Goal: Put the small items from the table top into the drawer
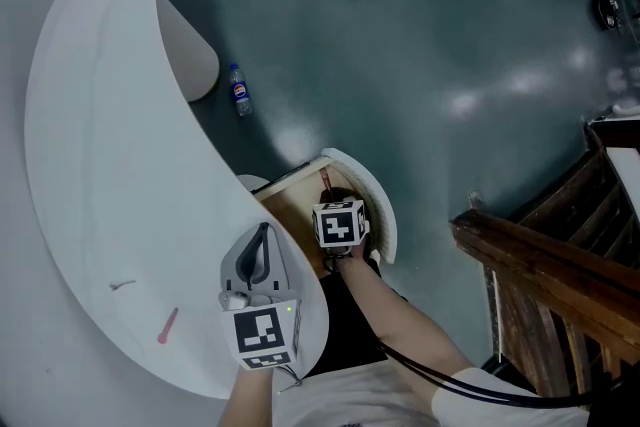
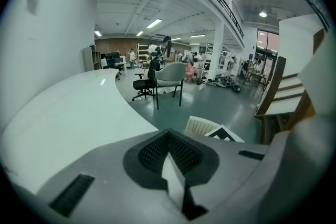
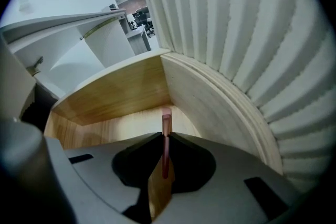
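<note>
The jaws of the right gripper (image 3: 165, 138) clamp a thin pink stick (image 3: 166, 120) upright inside the open wooden drawer (image 3: 115, 94), those of the left gripper (image 2: 169, 136) meet empty above the white table (image 2: 68, 118), and the stick looks light, stiff and slim, best pinched mid-length.

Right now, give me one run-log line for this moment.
right gripper: shut on pink stick, in open drawer | left gripper: shut, empty, over table | on table: second pink stick
</note>
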`<state>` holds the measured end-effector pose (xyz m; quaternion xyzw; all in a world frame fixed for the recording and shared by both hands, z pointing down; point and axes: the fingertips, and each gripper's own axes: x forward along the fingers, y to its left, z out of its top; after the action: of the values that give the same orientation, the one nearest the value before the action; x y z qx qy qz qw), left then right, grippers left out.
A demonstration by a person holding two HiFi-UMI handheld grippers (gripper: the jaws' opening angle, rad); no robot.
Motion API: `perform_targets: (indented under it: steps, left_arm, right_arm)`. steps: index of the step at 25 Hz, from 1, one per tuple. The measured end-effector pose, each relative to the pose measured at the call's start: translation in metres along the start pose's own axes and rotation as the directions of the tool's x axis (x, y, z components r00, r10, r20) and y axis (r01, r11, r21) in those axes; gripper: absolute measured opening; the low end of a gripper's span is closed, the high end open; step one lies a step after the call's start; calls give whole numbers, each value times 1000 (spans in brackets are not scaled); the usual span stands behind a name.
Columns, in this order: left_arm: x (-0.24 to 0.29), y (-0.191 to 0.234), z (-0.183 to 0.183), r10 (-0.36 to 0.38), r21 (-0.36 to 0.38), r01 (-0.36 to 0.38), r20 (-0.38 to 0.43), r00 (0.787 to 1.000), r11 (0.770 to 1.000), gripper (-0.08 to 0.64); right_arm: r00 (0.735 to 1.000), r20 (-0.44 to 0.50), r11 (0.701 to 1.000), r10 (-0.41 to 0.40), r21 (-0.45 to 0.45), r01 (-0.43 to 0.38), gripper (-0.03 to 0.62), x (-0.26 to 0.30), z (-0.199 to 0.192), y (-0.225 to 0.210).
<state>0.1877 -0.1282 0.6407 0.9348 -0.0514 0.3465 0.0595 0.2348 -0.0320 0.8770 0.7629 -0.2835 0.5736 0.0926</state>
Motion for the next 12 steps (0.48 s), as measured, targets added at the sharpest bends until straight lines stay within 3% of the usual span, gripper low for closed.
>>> perform_targets:
  steps: [12]
  left_arm:
    - [1, -1, -1, -1, 4, 1, -5, 1000, 1000, 23]
  right_arm:
    - [999, -44, 999, -9, -43, 7, 60, 12, -6, -2]
